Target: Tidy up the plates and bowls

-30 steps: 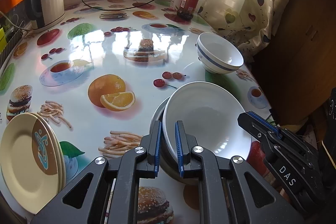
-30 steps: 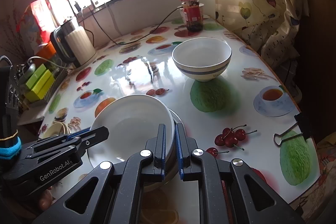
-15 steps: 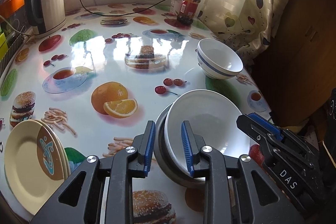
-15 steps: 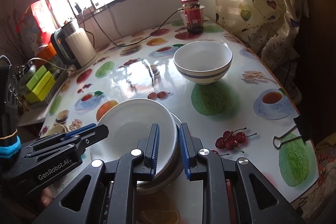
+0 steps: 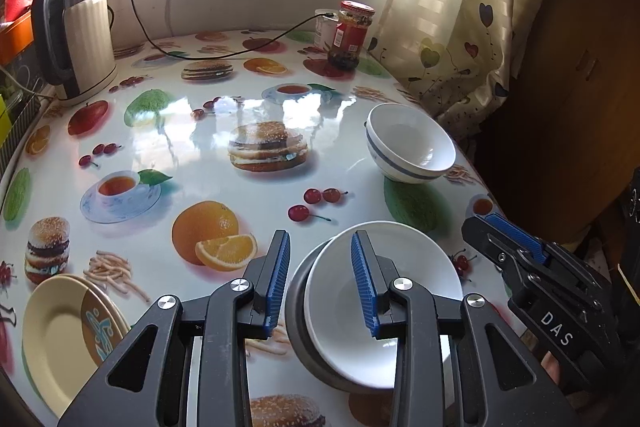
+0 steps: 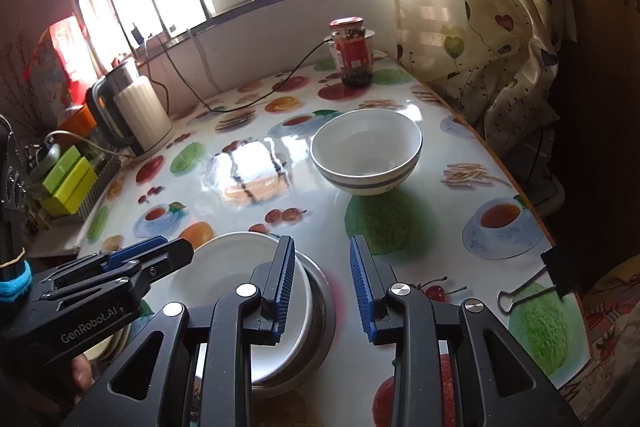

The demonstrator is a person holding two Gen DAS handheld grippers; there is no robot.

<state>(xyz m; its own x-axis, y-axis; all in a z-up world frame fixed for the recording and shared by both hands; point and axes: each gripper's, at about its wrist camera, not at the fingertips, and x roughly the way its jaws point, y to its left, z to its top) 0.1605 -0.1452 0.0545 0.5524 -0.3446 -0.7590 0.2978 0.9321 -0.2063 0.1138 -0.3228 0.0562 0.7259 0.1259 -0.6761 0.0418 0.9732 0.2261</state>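
Moved: both grippers' fingers have just been opening off the shallow white ceramic bowl (image 5: 384, 303), lifting clear.
Left gripper (image 5: 322, 281): fingers parted, gripping nothing.
Right gripper (image 6: 322, 283): likewise.
Done: white bowl is sitting nested in the grey metal bowl (image 6: 322, 301) at the near tabletop (image 5: 192, 131) edge.
Left: blue-banded white bowl (image 5: 410, 143) — and cream plates (image 5: 60, 323) — are waiting apart.

Both cams ride the tools, looking fwd along the fingers and angled down at the counter (image 5: 168, 131). Left-wrist cam sits near the counter's near edge, facing the window-side far edge; right tool (image 5: 516, 247) shows at frame right. Right-wrist cam sits close alongside, same heading; left tool (image 6: 120, 263) at frame left. Shared: white dish (image 5: 384, 307) close under both, striped bowl (image 6: 366, 151), jar (image 5: 352, 35), kettle (image 6: 132, 115).
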